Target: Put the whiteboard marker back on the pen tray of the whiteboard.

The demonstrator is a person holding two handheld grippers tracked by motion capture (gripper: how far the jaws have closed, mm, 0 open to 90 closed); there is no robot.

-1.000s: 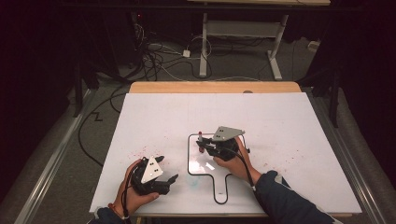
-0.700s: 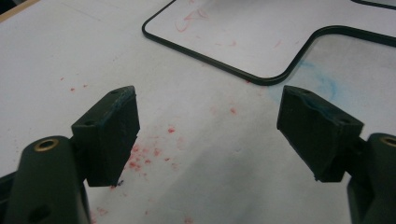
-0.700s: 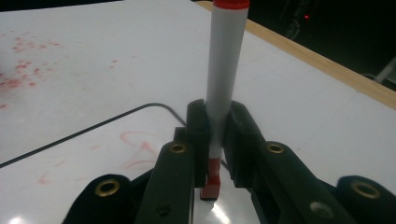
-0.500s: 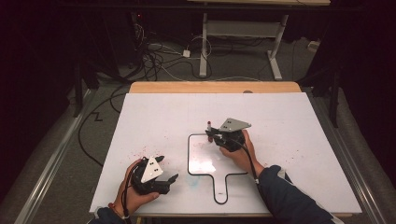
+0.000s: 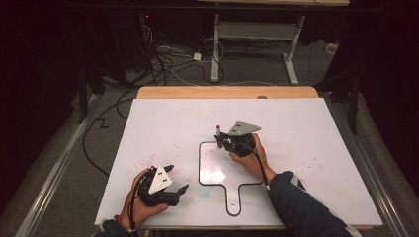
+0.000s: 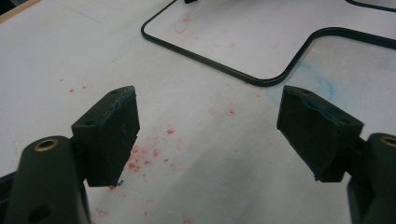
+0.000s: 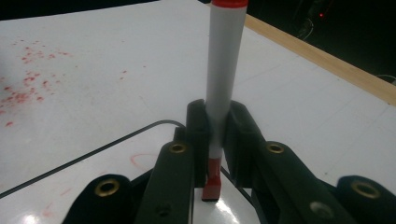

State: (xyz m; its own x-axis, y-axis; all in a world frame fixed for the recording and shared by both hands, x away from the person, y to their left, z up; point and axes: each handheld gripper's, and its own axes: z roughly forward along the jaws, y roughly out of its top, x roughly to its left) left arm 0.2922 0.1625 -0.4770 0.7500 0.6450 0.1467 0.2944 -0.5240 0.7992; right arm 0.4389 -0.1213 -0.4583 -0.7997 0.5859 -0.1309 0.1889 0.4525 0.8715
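No writing is legible. The right hand-held gripper (image 5: 223, 139) clamps a smooth white marker (image 7: 223, 70) upright at the black outline's (image 5: 199, 163) corner. Beside the outline, the left hand-held gripper (image 5: 174, 178) gapes wide over red-speckled white bench (image 5: 306, 128).

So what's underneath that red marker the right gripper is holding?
The marker stands upright in the right gripper, its red tip down over the small whiteboard inside the black outline. The gripper hides the spot, so contact with the board cannot be confirmed.

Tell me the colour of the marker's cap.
Red, on a white marker body; the right gripper view shows it best.
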